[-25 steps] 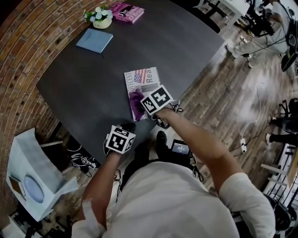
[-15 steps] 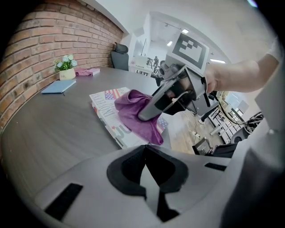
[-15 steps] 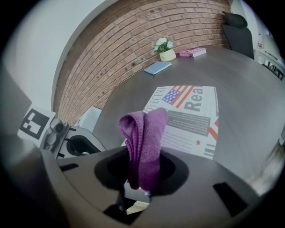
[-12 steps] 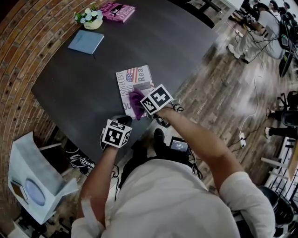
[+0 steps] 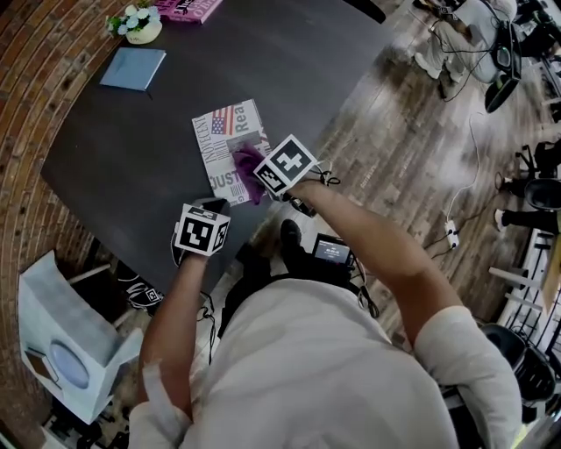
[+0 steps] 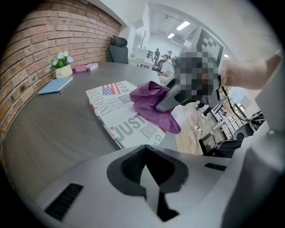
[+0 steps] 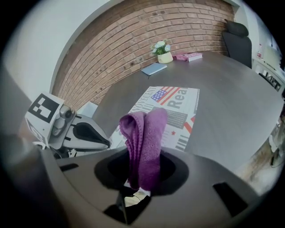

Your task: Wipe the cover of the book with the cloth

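R arm reached out long from the shoulder at 5 o'clock of the head view, elbow nearly straight, bare forearm running up toward 11 o'clock, white short sleeve at the upper arm. R gripper (image 5: 254,168) sat over the book (image 5: 221,140), jaws clamped on the purple cloth (image 5: 245,163). In its own view the cloth (image 7: 143,138) stood up in a folded bunch from btwn the jaws of the R gripper (image 7: 140,180), w/ the book (image 7: 176,107) flat beyond at 12 o'clock.

From the L gripper view, the cloth (image 6: 153,104) lay bunched on the cover's near-right part, one flap hanging past the edge of the book (image 6: 116,116).

L arm was bent, forearm pointing to 12 o'clock. L gripper (image 5: 209,210) was at the near edge of the dark table (image 5: 123,158), approx 7 o'clock of the book and apart from it. Jaws of the L gripper (image 6: 147,178) were together, nothing btwn them.

Book lay flat on the table, flag print at its far end. Further off at 11 o'clock: blue notebook (image 5: 131,68), flower pot (image 5: 136,24), pink book (image 5: 186,9).
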Demonstrator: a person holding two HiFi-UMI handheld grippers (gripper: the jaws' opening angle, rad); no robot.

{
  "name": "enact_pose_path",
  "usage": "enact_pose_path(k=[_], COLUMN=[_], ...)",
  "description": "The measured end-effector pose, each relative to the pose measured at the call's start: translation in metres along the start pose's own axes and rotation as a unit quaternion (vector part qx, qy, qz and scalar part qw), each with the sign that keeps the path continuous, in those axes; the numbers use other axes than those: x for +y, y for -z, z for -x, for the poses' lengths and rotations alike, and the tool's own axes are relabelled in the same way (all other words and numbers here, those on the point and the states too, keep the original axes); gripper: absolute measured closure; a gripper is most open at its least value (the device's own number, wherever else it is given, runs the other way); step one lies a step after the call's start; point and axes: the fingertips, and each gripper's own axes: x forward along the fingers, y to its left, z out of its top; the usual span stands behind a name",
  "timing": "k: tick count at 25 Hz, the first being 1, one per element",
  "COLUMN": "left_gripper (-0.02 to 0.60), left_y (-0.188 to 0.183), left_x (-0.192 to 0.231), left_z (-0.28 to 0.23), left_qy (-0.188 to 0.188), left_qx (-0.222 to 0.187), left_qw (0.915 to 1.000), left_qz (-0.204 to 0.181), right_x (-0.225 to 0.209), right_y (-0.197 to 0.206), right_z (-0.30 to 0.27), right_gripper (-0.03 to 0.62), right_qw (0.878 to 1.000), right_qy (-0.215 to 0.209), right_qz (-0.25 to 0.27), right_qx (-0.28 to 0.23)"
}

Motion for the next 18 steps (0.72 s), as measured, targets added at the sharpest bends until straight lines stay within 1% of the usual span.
enact_pose_path(k=[6,18], left_gripper=[0.574,0.574], left_y=[0.001,-0.002], left_x=[0.0,0.002], left_z=[0.0,-0.001], left_qy=[-0.006,-0.016], left_qx=[0.004,0.007], left_qw=[1.0,0.9998], left_qz=[-0.001,0.005], right_x=[-0.012,-0.039], right_y=[0.009,0.022], right_z=[0.009,0.03], right_gripper=[0.49,0.49], right_qw=[1.0,0.999], right_qy=[0.007,0.037], right_qz=[-0.007,-0.001], right_qx=[-0.003,-0.001])
